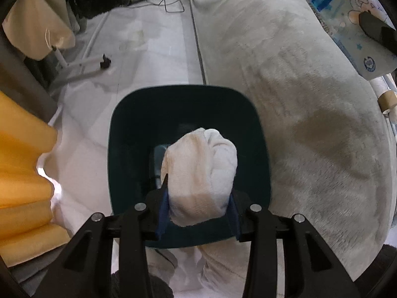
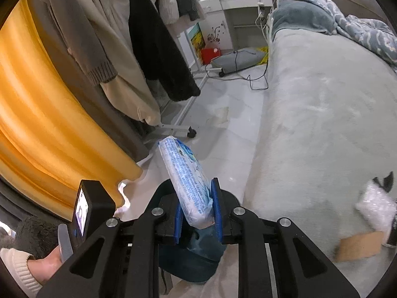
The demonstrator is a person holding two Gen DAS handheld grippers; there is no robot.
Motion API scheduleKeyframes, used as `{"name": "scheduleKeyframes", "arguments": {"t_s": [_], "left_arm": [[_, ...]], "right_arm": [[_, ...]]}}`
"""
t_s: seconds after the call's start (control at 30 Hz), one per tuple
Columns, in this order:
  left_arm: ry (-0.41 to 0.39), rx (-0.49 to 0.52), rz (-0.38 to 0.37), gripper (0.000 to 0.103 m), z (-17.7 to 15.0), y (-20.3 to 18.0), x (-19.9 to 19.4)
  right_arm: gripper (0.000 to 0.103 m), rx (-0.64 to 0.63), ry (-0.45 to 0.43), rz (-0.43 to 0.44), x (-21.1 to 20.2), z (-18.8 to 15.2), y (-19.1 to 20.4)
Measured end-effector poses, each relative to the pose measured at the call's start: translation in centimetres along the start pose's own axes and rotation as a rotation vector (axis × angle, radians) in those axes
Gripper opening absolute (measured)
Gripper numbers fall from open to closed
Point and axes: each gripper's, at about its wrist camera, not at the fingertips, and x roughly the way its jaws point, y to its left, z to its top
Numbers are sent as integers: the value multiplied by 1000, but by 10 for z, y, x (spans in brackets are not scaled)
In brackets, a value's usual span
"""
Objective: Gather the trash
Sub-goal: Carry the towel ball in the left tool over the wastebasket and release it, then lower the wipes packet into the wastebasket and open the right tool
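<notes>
Two tools: wadded soft tissue [image 1: 198,171]; crinkly plastic packet [image 2: 187,181]

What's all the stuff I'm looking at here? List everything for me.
Bin: one, dark teal, on the floor beside the bed.
Wad of cloth: one, white, stained, held over the bin.
Tissue pack: one, blue and white, held above the floor.
Bed: one, pale grey cover.
Blanket: one, blue patterned, far end of bed.
Curtain: one, orange, left.
Hanging clothes: several, beige and black, on a rack.
Cardboard piece: one, brown, on the bed.
Left gripper: black, shut on the cloth.
Right gripper: black, blue pads, shut on the pack.
</notes>
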Motion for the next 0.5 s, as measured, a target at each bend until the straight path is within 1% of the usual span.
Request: {"name": "scheduleKeyframes", "arguments": {"t_s": [0.07, 0.13, 0.17, 0.3, 0.5], "left_arm": [[12, -2, 3, 47, -2, 4, 0], [13, -7, -6, 54, -3, 8, -1], [11, -9, -7, 59, -2, 9, -2], [-30, -10, -8, 71, -1, 18, -14], [-110, -15, -1, 72, 1, 32, -39]], "right_arm": [[21, -2, 22, 7, 10, -1, 5], [21, -4, 44, 13, 19, -1, 7], [21, -5, 52, 15, 22, -1, 9], [21, -18, 90, 14, 42, -1, 19], [21, -34, 146, 2, 69, -5, 28]]}}
